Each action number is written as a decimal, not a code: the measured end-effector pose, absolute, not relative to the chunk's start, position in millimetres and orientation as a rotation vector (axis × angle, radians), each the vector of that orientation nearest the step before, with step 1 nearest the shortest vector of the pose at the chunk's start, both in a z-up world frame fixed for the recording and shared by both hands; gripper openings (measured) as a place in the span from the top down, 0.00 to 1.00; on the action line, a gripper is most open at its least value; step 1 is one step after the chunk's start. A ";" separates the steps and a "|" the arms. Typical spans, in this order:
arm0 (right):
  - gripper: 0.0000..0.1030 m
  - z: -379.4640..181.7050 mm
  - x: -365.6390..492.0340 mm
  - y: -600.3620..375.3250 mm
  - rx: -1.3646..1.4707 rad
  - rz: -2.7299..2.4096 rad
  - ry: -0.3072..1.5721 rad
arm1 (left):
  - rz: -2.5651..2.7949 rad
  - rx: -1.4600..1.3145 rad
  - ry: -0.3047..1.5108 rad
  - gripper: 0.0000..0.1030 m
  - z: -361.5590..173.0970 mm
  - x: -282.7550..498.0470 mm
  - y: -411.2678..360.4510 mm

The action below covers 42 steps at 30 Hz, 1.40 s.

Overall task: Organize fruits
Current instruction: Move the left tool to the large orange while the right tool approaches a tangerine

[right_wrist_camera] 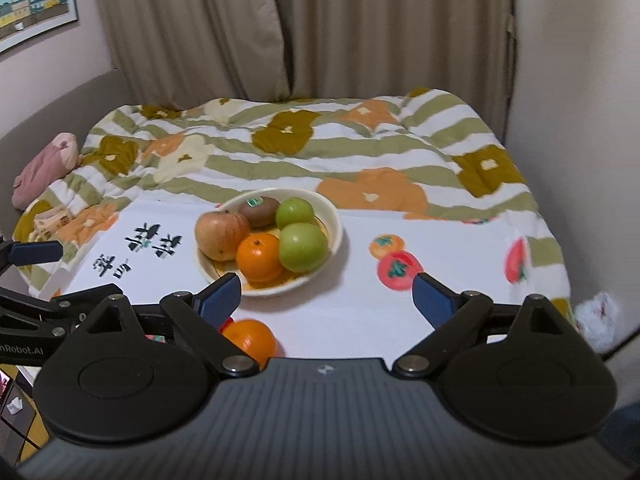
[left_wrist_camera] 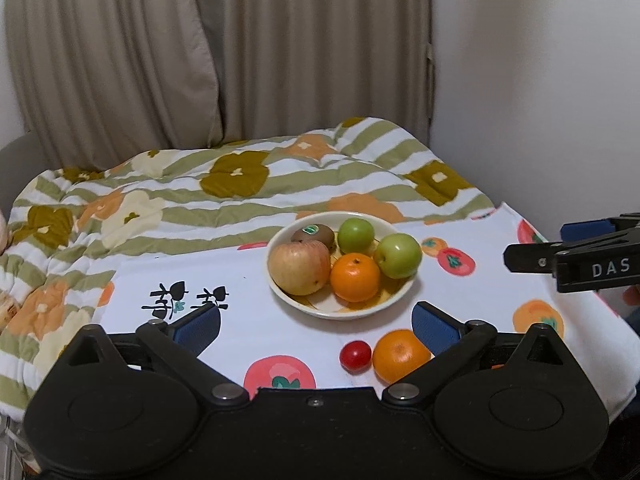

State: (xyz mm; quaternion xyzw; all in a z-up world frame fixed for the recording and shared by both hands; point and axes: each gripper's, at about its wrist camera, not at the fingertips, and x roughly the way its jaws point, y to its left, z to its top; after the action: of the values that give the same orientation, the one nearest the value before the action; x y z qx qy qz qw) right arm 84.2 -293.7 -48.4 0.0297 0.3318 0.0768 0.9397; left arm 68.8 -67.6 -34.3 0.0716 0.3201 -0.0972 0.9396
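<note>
Fruits on the cloth: a cherry tomato [left_wrist_camera: 355, 356] and a loose orange [left_wrist_camera: 401, 356] lie side by side, touching or nearly so, on the white printed cloth [left_wrist_camera: 248, 280] spread over the bed, nearer the cameras than the bowl [left_wrist_camera: 280, 292].

Left claw [left_wrist_camera: 316, 326]: stands wide, blue pads far apart, nothing between them. The tomato sits just right of its midline; the loose orange lies further right, right up against the right-hand pad [left_wrist_camera: 434, 330].

Bowl contents, left to right: red-yellow apple [left_wrist_camera: 299, 266], kiwi [left_wrist_camera: 313, 235] with a green sticker behind it, bowl orange [left_wrist_camera: 355, 277] at the front, then two green apples [left_wrist_camera: 400, 255] at the back right. The bowl looks nearly full, with a small bare patch at its near rim.

Right claw [right_wrist_camera: 327, 295]: also wide and empty. In its own view the loose orange [right_wrist_camera: 250, 340] sits low and left, under the left-hand pad [right_wrist_camera: 220, 298], half hidden by the claw body; the tomato is almost wholly hidden there.

Key relation: both loose fruits lie straight ahead of the left claw and off to the left of the right one, so the left looks the nearer and better lined up. Both fruits are round, so no long axis governs the approach.

Likely next move: the left claw shifts slightly right to centre on the loose orange, or takes the tomato first.

Risk: closing on one fruit may nudge its neighbour into a roll across the soft cloth.
</note>
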 end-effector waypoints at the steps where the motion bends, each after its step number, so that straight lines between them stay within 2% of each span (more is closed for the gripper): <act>1: 0.00 -49.6 79.8 -294.8 0.062 0.144 0.682 | -0.208 0.155 0.655 0.00 -35.8 67.5 -67.7; 16: 0.00 -86.9 30.2 -298.1 0.119 0.047 0.762 | -0.373 0.264 0.647 0.00 -67.4 57.2 -64.7; 31: 0.00 -143.2 33.1 -299.8 0.228 -0.058 0.784 | -0.625 0.473 0.625 0.00 -120.0 95.9 -100.0; 38: 0.00 -156.2 44.3 -302.5 0.255 -0.088 0.801 | -0.704 0.534 0.668 0.12 -146.6 118.4 -117.3; 42: 0.00 -160.2 49.9 -301.2 0.256 -0.094 0.812 | -0.731 0.512 0.694 0.12 -151.1 126.2 -118.8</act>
State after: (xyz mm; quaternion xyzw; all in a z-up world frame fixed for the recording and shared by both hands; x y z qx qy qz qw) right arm 49.9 -301.2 -160.2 0.1242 0.3939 -0.0454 0.9096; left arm 126.2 -118.8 -151.1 0.2427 0.3286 -0.3461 0.8446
